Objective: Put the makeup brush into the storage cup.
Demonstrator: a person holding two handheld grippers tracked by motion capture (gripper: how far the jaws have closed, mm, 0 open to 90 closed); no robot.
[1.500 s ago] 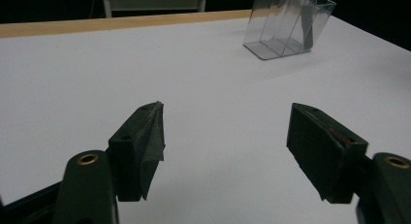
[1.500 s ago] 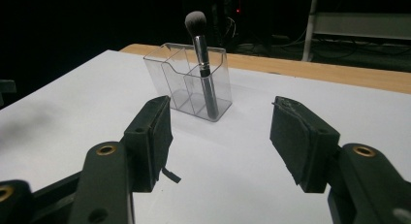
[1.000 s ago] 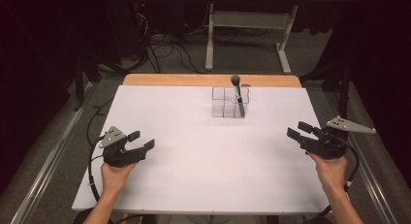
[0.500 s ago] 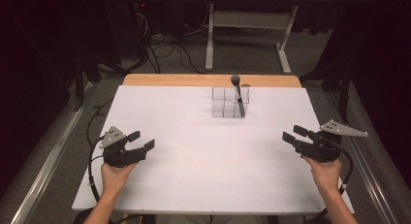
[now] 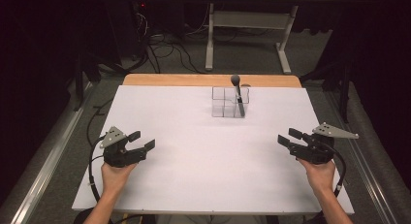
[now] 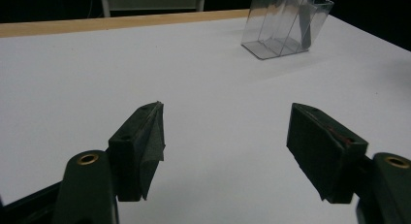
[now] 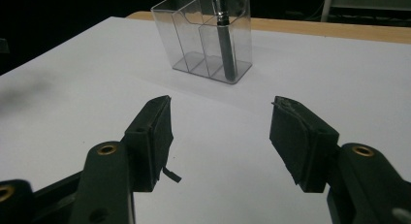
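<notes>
A clear plastic organizer (image 5: 230, 102) with several compartments stands at the far middle of the white table (image 5: 203, 161). A dark makeup brush (image 5: 237, 95) stands upright in its right compartment, head up. My left gripper (image 5: 143, 140) rests at the table's left side, open, nothing between its jaws; its view shows the organizer (image 6: 286, 25) far off at upper right. My right gripper (image 5: 287, 136) is at the table's right edge, open and empty, and points toward the organizer (image 7: 206, 37) and the brush (image 7: 224, 35).
A wooden strip (image 5: 208, 80) runs along the table's far edge. Beyond it stand a metal table frame (image 5: 247, 35) and cables (image 5: 160, 49) on the floor. A metal rail (image 5: 43, 170) lies left of the table.
The right gripper has shifted slightly toward the left and nearer the table's front. The left gripper has kept still.
</notes>
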